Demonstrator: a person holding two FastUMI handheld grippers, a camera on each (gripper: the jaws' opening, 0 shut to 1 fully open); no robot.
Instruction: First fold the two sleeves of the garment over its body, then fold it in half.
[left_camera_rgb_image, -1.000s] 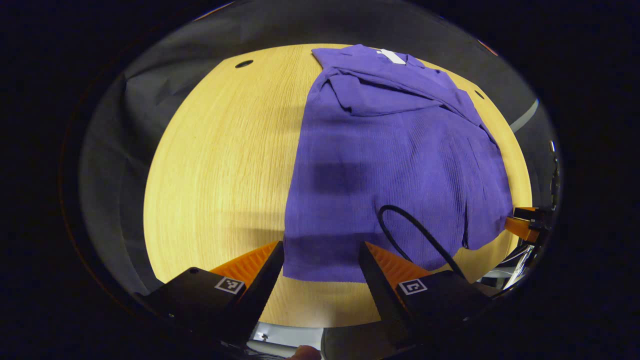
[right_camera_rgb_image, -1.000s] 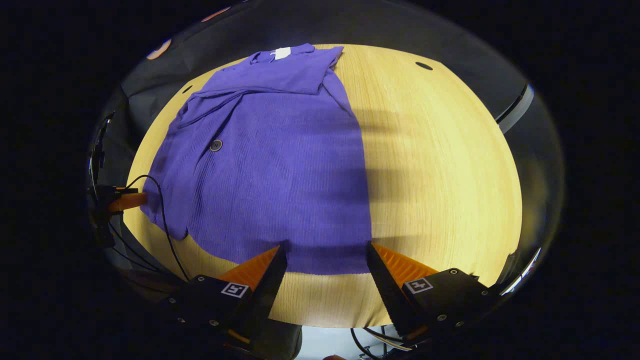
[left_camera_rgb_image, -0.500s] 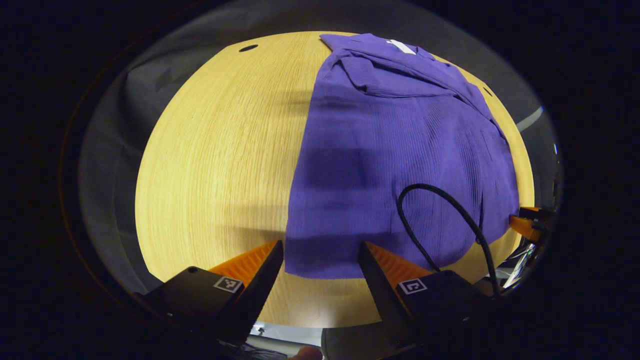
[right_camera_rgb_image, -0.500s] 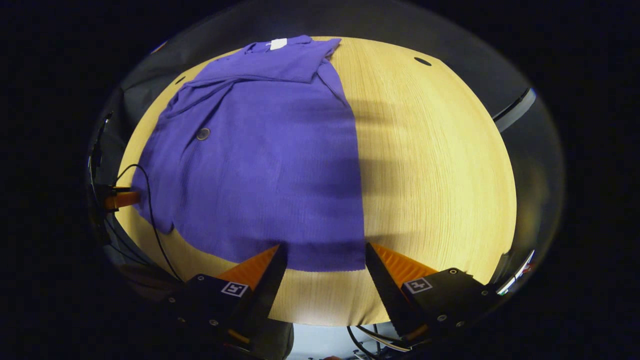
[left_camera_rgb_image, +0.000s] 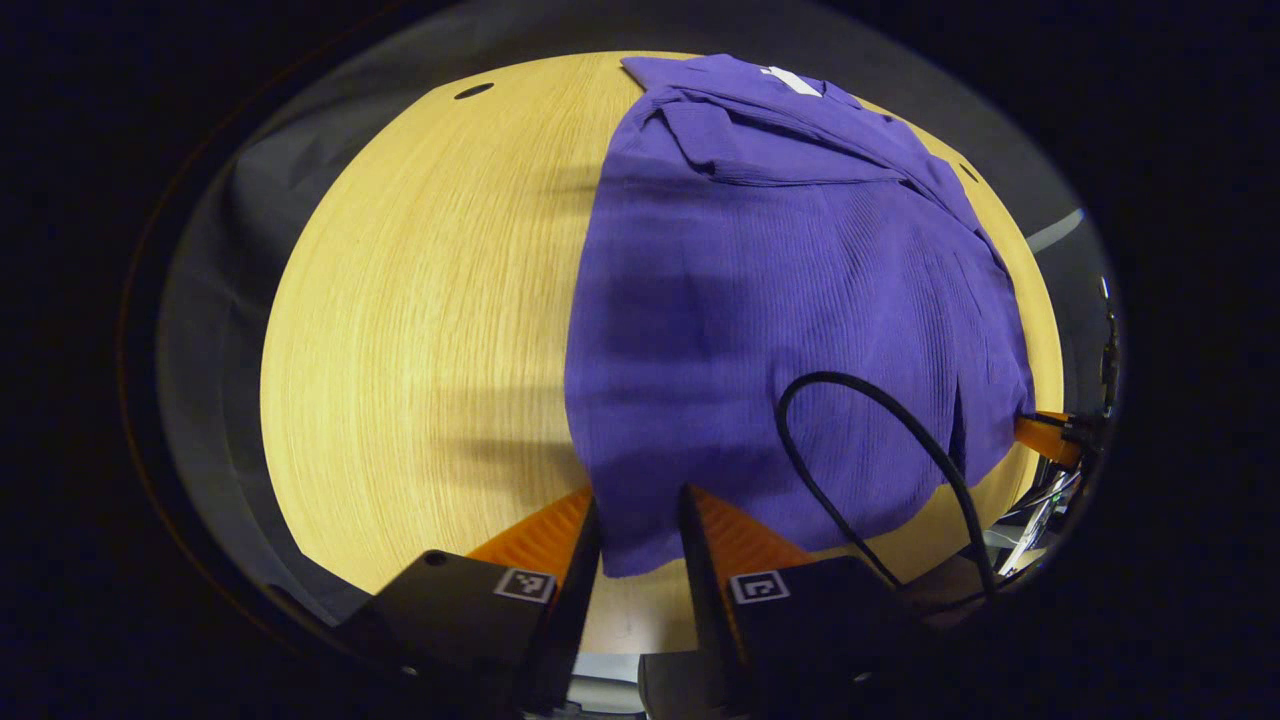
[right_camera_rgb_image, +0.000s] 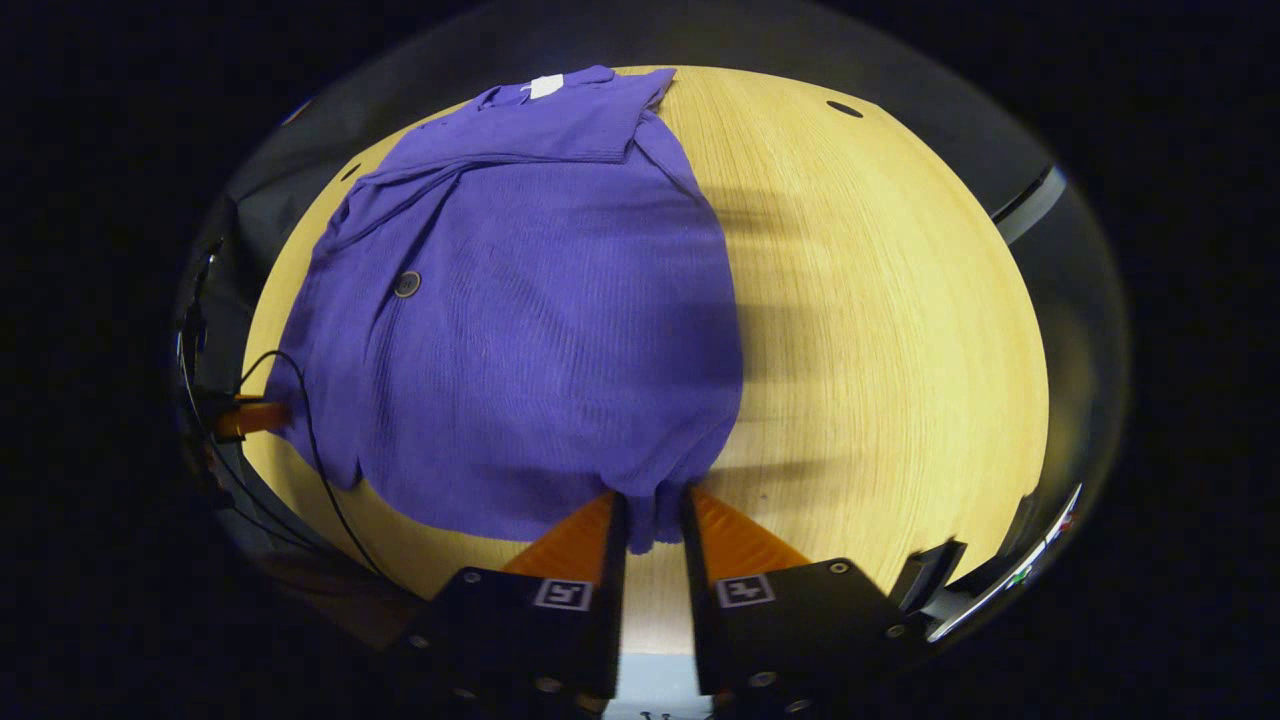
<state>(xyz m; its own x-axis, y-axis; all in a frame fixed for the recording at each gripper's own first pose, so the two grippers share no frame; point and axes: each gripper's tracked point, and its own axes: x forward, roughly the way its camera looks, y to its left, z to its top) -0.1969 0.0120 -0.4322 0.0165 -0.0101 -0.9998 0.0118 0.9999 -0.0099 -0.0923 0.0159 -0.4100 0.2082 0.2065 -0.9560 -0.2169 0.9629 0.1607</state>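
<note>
A purple knit garment (left_camera_rgb_image: 780, 290) lies on the round wooden table (left_camera_rgb_image: 420, 300), both sleeves folded across its chest near the collar. My left gripper (left_camera_rgb_image: 640, 515) is shut on the hem corner, with fabric pinched between its fingers. In the right gripper view the same garment (right_camera_rgb_image: 540, 300) shows a dark button (right_camera_rgb_image: 406, 284), and my right gripper (right_camera_rgb_image: 655, 515) is shut on the opposite hem corner, the cloth bunched between its fingers. The right gripper (left_camera_rgb_image: 1050, 440) also shows at the far right edge of the left gripper view, and the left gripper (right_camera_rgb_image: 250, 415) at the left edge of the right gripper view.
A black cable (left_camera_rgb_image: 860, 440) loops over the garment's lower part in the left gripper view. Small dark holes (left_camera_rgb_image: 473, 91) mark the tabletop near its far rim. Bare wood (right_camera_rgb_image: 880, 330) lies beside the garment. The table's near edge is just under both grippers.
Both grippers went from open, straddling the hem corners, to shut on them. The hem is now bunched and slightly lifted at each corner.
</note>
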